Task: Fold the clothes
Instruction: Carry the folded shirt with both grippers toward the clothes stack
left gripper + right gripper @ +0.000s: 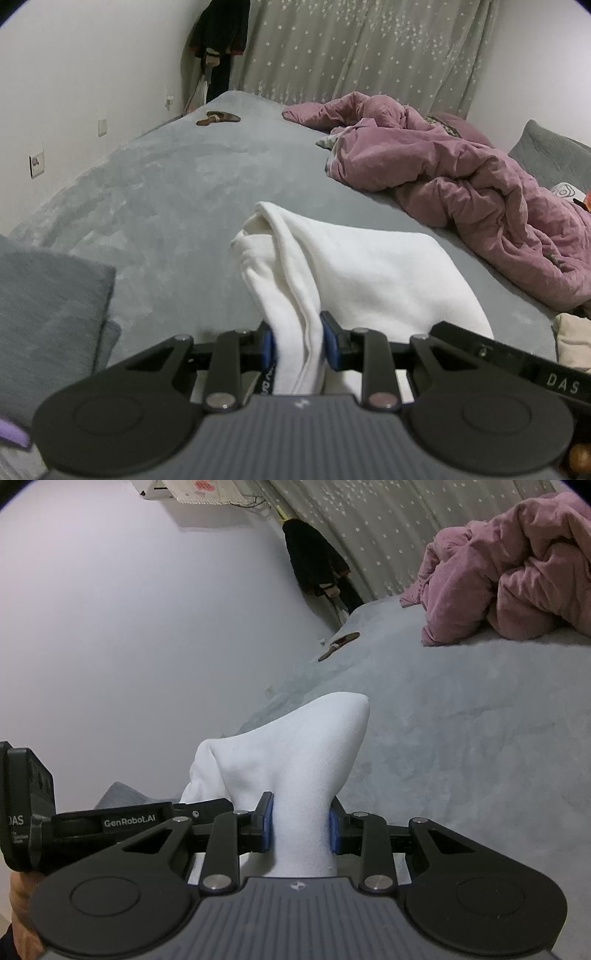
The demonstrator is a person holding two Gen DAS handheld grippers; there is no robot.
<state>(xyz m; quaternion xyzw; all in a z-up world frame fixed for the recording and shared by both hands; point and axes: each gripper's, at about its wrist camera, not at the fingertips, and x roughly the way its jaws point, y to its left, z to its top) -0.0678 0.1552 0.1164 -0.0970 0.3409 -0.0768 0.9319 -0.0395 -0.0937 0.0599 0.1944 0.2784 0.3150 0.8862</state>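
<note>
1. Bedsheet (155, 192), grey, taken as landmark; a folded grey cloth (48, 306) lies at its near-left edge.
2. Left gripper (298, 341): blue pads pinch a bunched fold of the white garment (369, 273), which spreads over the bedsheet's near-centre.
3. Right gripper (301, 823): jaws narrow, clamped on another part of the white garment (295, 749), raised into a peak above the bedsheet (461, 720).
4. Pink duvet (461, 177) is heaped at the bedsheet's far-right side.
</note>
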